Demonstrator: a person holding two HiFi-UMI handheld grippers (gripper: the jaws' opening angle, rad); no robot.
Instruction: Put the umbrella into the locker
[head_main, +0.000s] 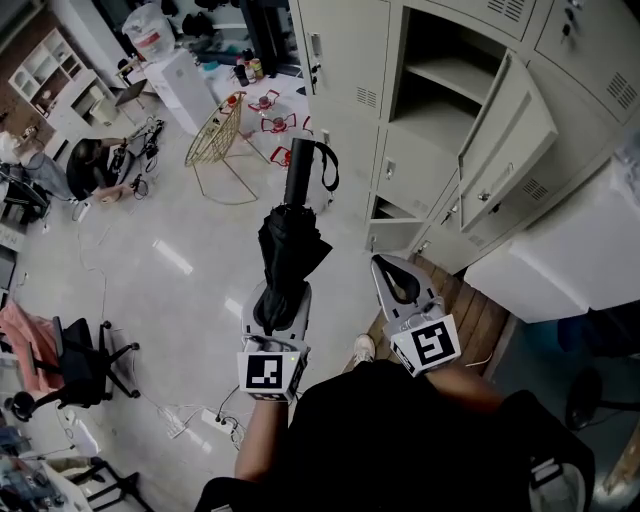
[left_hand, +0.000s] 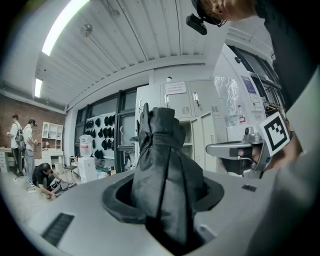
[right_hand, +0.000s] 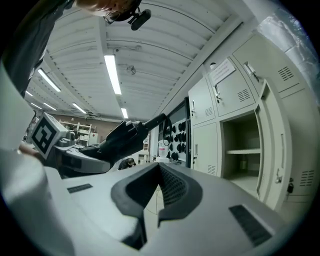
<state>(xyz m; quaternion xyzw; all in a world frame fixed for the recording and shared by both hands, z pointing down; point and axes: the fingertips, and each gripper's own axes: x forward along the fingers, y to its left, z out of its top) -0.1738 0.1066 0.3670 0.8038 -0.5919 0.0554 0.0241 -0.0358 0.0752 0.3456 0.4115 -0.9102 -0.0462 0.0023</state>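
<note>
A bank of grey metal lockers (head_main: 370, 60) fills the far right of the scene, above a pale glossy floor (head_main: 170, 260) that spreads to the left. 1 locker compartment (head_main: 440, 95) stands open with a shelf inside, its door (head_main: 505, 140) swung out to the right. A white cabinet (head_main: 570, 250) sits nearer on the right. The folded black umbrella (head_main: 290, 240) is in the air in front of the lockers, well apart from the open compartment, its handle end pointing far toward them. The left gripper (head_main: 277, 300) has its fingers (left_hand: 120, 200) clamped on the umbrella's bunched fabric. The right gripper (head_main: 390, 275) is just to the right, its fingers (right_hand: 172, 187) narrow, with their tips together and empty.
</note>
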